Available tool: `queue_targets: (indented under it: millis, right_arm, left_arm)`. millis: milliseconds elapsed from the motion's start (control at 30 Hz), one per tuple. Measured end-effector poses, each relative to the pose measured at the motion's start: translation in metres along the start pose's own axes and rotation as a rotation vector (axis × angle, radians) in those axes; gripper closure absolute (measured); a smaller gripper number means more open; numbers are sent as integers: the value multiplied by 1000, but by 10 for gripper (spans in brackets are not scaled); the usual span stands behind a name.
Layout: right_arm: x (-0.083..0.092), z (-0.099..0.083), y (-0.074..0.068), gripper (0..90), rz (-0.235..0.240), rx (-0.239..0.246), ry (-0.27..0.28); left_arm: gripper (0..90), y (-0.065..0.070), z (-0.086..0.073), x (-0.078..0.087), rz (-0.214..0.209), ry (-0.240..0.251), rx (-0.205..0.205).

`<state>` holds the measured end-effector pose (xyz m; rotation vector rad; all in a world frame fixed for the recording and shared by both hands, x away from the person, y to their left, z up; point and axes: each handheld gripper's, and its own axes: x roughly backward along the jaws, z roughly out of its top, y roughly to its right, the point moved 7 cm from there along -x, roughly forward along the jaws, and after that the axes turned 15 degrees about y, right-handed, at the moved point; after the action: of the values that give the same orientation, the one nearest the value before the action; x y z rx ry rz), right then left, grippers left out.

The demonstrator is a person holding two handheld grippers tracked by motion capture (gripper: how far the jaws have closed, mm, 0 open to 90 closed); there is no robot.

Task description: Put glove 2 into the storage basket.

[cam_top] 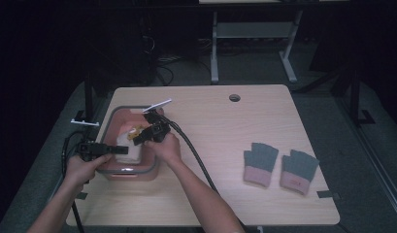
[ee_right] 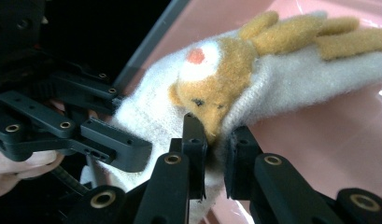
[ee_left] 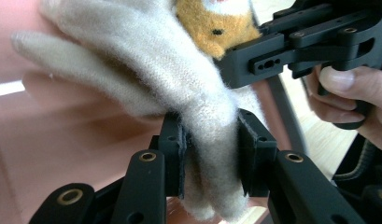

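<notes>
A cream knitted glove [cam_top: 126, 143] with an orange-brown reindeer face [ee_right: 212, 88] hangs inside a pink bin [cam_top: 110, 127] with a grey rim, at the table's left. My left gripper [cam_top: 114, 150] comes in from the left and is shut on the glove's cuff end [ee_left: 212, 140]. My right gripper [cam_top: 139, 139] comes in from the right and is shut on the glove [ee_right: 216, 140] just under the reindeer face. The glove's fingers [ee_left: 62, 51] spread away from both grips over the bin's pink wall [ee_left: 62, 149]. The two grippers are close together, almost touching.
Two grey gloves with pink cuffs [cam_top: 259, 163] [cam_top: 298, 171] lie side by side on the wooden table [cam_top: 220, 194] at the right. A white strip [cam_top: 157, 105] sticks out at the bin's far corner. The table has a cable hole [cam_top: 234, 97] near its far edge.
</notes>
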<state>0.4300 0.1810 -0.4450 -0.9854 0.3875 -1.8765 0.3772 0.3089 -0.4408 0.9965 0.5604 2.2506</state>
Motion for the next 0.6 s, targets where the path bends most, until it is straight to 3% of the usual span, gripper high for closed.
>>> queue_targets:
  millis: [300,600]
  right_arm:
    - [-4,-3,2,776,-37,9,-36]
    - [-1,0,1,749,-61,33,-34]
  left_arm:
    - [664,-7,-7,-5,43,-31,10]
    - [664,-10,-9,-8,88,-49,-1]
